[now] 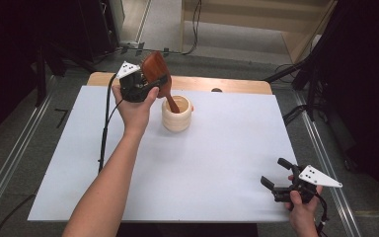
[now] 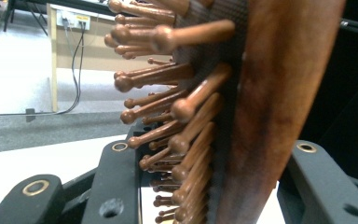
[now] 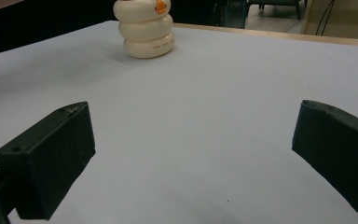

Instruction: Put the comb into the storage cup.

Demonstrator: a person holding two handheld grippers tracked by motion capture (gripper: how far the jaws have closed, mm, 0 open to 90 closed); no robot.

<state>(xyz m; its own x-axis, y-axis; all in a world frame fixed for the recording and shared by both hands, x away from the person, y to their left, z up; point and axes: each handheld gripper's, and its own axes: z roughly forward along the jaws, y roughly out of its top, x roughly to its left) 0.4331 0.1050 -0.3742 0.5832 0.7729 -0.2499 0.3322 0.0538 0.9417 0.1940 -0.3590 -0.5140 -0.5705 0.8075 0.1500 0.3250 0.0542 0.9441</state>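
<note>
A reddish-brown wooden hairbrush [image 1: 155,69] stands tilted at the back of the table, its handle reaching down into the mouth of a cream ribbed cup [image 1: 176,114]. My left gripper [image 1: 150,85] is shut on the brush's head, just left of and above the cup. In the left gripper view the hairbrush [image 2: 270,93] sits between the black jaws of the left gripper [image 2: 213,147], its round-tipped pins pointing left. My right gripper [image 1: 272,174] rests open at the table's near right corner with nothing between its fingers. In the right gripper view the cup [image 3: 147,28] stands far beyond the right gripper [image 3: 193,140].
A white mat [image 1: 217,158] covers the wooden table [image 1: 237,85]. The left gripper's black cable [image 1: 106,118] trails down the left side of the mat. Dark stands and cables ring the table on the floor.
</note>
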